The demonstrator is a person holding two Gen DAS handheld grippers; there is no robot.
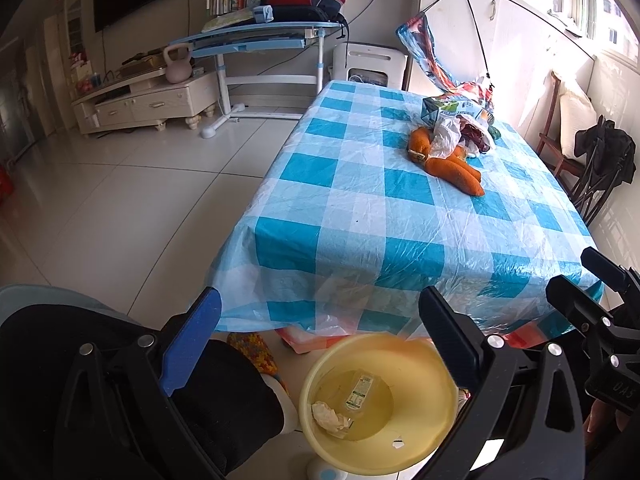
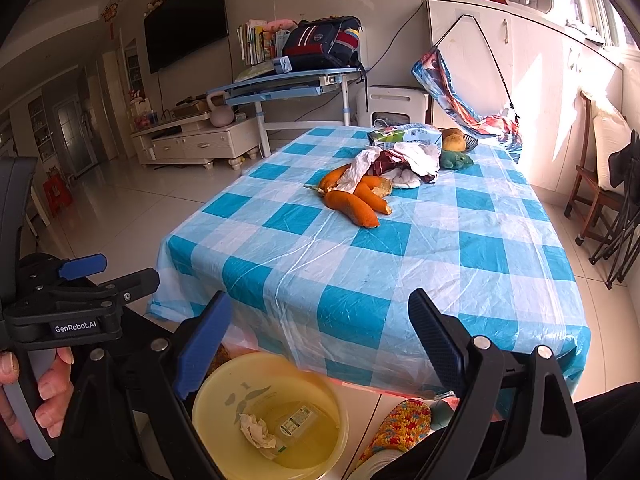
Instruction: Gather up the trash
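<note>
**Bin below, peels left on the checked cloth**

We hold the left gripper (image 1: 320,332) with fingers (image 1: 192,344) spread wide and empty over the yellow bin (image 1: 436,432) on the floor. Inside it lie a crumpled tissue (image 1: 330,418) and a small carton (image 1: 360,390). Farther off, on the tabletop (image 1: 360,220), orange peels (image 1: 456,172) touch a white bag (image 1: 448,136).

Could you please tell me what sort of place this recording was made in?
Most likely a home living room: a wall-mounted television above a low media cabinet, a study desk with books and a backpack, and a dining table under a checked cloth.
</note>
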